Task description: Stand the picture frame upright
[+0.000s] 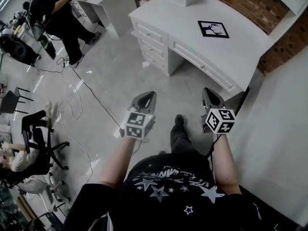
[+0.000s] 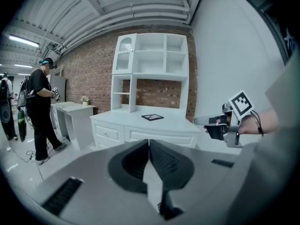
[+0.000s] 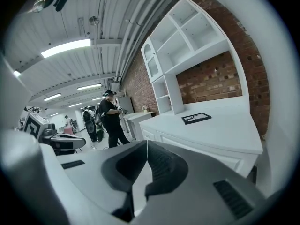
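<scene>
The white desk (image 1: 250, 57) stood well ahead, the picture frame (image 1: 213, 29) lying flat on its top — nothing of the task was done yet. The left gripper (image 1: 145, 98) and right gripper (image 1: 210, 96) were both clenched, empty, far from it.

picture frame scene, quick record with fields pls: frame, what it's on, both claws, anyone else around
frame: black rectangular picture frame, lying flat, picture side up
support: white desk with drawers, against red brick wall
left claw: shut, empty, short of the desk
right claw: shut, empty, short of the desk
task status: frame not yet stood up
bystander: person in black clothes, standing in the background
</scene>
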